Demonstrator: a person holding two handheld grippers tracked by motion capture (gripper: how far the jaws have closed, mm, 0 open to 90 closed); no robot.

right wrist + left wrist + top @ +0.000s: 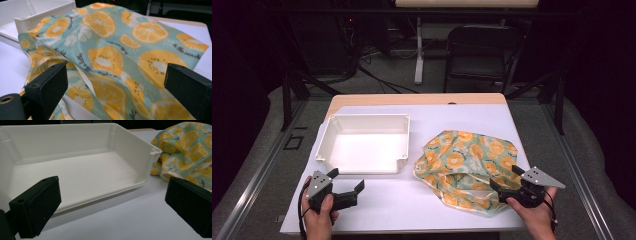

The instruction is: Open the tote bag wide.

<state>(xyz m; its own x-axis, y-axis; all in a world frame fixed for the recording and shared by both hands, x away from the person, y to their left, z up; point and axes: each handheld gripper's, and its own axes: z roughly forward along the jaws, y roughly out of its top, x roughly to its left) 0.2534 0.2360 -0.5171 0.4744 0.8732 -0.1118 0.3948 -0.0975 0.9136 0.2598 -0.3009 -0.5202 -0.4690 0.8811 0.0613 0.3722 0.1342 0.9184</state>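
Both grippers gape; right gripper (504, 181) straddles crumpled teal cloth (467, 167) printed with orange slices, not clamping.

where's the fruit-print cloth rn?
High view: the cloth lies bunched on the table's right half, just right of the white tray, with the open right gripper at its near edge.

Cloth (120, 62) cut off at bottom edge; tray (75, 170) left side cropped.
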